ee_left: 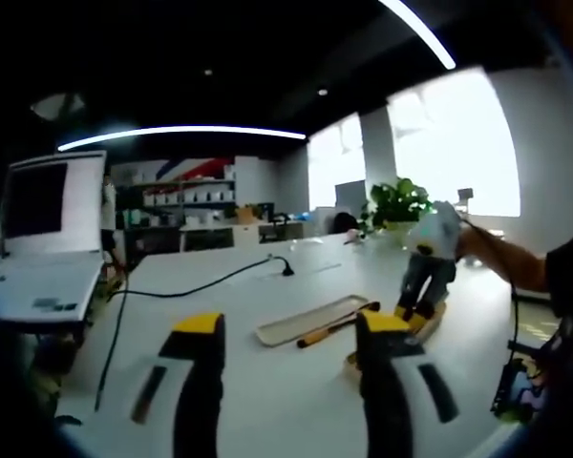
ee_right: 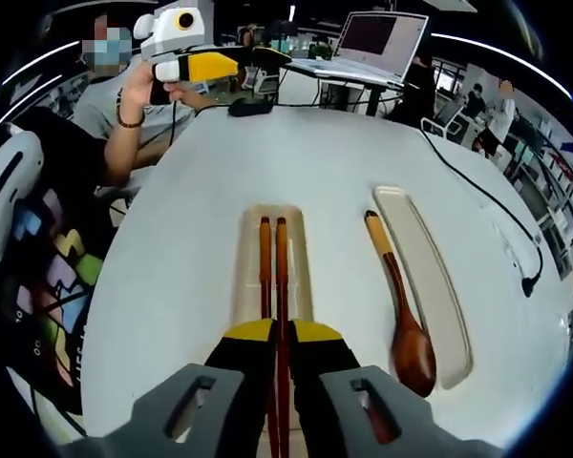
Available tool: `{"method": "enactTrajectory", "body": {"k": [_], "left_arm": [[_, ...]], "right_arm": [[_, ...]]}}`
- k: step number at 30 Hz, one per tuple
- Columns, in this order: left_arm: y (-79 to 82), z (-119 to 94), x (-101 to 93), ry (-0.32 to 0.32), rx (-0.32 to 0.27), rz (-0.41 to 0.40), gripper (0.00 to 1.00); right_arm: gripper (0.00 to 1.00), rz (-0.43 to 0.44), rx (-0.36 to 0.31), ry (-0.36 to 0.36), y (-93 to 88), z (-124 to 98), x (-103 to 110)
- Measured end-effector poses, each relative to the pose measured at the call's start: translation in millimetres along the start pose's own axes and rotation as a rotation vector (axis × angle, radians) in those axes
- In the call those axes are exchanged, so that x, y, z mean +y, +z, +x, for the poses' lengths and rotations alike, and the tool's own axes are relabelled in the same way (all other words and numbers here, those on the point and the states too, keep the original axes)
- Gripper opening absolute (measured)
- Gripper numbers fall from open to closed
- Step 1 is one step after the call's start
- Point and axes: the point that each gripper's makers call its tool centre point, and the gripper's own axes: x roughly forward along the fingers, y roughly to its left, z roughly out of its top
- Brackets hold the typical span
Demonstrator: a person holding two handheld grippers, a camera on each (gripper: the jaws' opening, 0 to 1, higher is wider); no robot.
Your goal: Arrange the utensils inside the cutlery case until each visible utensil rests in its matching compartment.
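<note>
In the right gripper view a pale cutlery case [ee_right: 302,250] lies lengthwise on the white table, with two brown chopsticks [ee_right: 265,258] in it side by side. My right gripper [ee_right: 284,334] is shut on one chopstick, which runs back between its yellow tips. To the right lies a wooden spoon [ee_right: 411,348], its bowl on the edge of the long white lid [ee_right: 432,250]. A hand holds my left gripper [ee_right: 196,67] up at the table's far end. In the left gripper view my left gripper [ee_left: 291,334] is open, with the right gripper [ee_left: 420,307] down on the case [ee_left: 432,324].
A black cable [ee_right: 487,200] crosses the table's right side and an open laptop [ee_right: 377,43] stands beyond the far end. A person sits at the left. The left gripper view has a laptop [ee_left: 48,229], a cable [ee_left: 186,288], the lid [ee_left: 301,324], the spoon [ee_left: 336,327] and a plant [ee_left: 396,202].
</note>
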Motion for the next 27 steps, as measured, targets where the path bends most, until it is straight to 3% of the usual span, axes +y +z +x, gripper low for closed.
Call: {"method": "enactTrajectory", "body": {"k": [11, 22, 27], "left_arm": [[-1.0, 2.3, -5.5, -0.009, 0.004, 0.004, 0.57], [3.2, -4.0, 7.1, 0.034, -0.017, 0.019, 0.53], [0.1, -1.7, 5.7, 0.014, -0.011, 0.014, 0.51]], "right_arm": [[0.05, 0.014, -0.05, -0.067, 10.5, -19.9, -20.0], [0.06, -0.017, -0.06, -0.125, 34.1, -40.3, -41.9], [0.06, -0.005, -0.045, -0.142, 36.8, -40.5, -56.0]]}}
